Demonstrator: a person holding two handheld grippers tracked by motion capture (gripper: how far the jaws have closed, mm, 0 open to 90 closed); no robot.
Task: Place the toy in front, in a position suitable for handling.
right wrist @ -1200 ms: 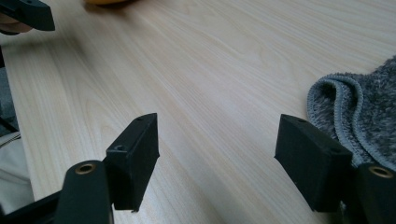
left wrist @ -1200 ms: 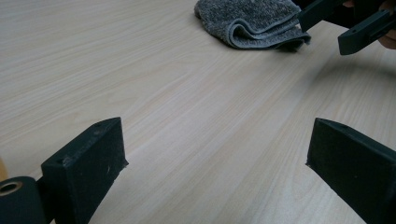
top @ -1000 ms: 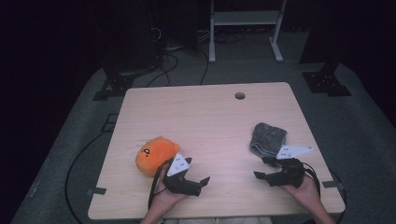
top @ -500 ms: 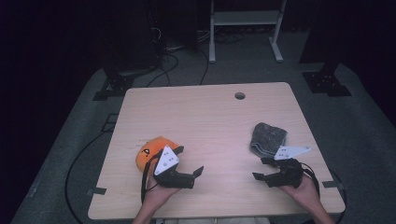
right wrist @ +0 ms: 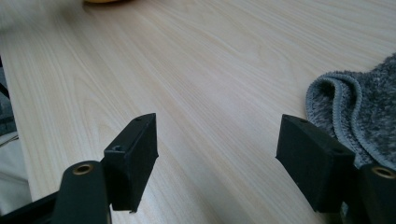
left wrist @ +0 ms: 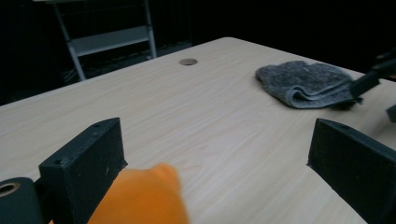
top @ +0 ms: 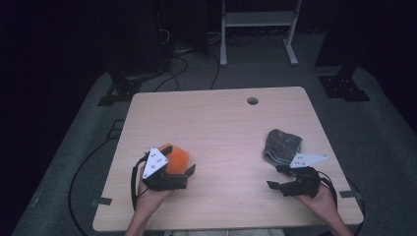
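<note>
1. Pale wooden tabletop (top: 221,128) seen from above, with a small round hole (top: 253,101) near the far edge.
2. Left gripper (top: 183,175), held from below by a hand (top: 147,199), jaws spread wide apart, nothing clasped between them.
3. Soft rounded orange plush toy (top: 175,158) lying on the table's near left part, against the left gripper's left jaw in the left gripper view (left wrist: 140,198), partly in the gap.
4. Right gripper (top: 281,184), also held from below, jaws parted wide, bare wood between them.
5. Folded grey fuzzy cloth (top: 282,145) lying flat on the table's right part, just beside the right gripper's right jaw (right wrist: 364,116), contact not clear.
</note>
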